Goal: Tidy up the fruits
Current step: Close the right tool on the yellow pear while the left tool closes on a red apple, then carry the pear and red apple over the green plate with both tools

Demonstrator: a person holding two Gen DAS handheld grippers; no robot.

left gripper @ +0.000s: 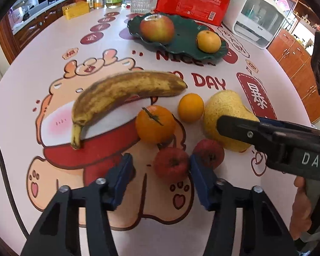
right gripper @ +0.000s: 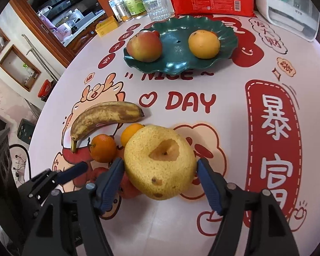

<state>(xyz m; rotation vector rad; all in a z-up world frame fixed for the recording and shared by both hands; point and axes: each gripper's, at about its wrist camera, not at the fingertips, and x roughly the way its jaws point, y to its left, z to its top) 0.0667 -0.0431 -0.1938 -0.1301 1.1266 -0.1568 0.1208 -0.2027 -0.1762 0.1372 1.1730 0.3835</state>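
Right gripper (right gripper: 160,170) brackets the yellow pear (right gripper: 160,164) at the near right of the fruit cluster on the table (right gripper: 234,111); fingers sit wide on either flank of its broad belly, pads level with the widest part, but whether they already touch the skin cannot be told from the right wrist view. Pear lies on its side, blossom end toward the camera. Judgement: heavy for its size, firm, skin rough enough to grip, with brown spots that suggest bruising under hard pressure; a hold across the belly looks sound, though the taper toward the neck could let it slide forward. Left gripper (left gripper: 161,170) is low over the table, fingers wide, a small red apple (left gripper: 171,164) between them, nearer the right pad; contact not clear. A second red apple (left gripper: 209,153) lies just beside it, close to the pear. Two mandarins (left gripper: 155,123) (left gripper: 191,109) lie just beyond, and a soft, browned banana (left gripper: 125,89) beyond those, to the left. The green plate (right gripper: 181,64), far centre, carries a large apple (right gripper: 144,47) and an orange (right gripper: 203,43), with bare space between. The crowded red apples may get nudged as the pear lifts.
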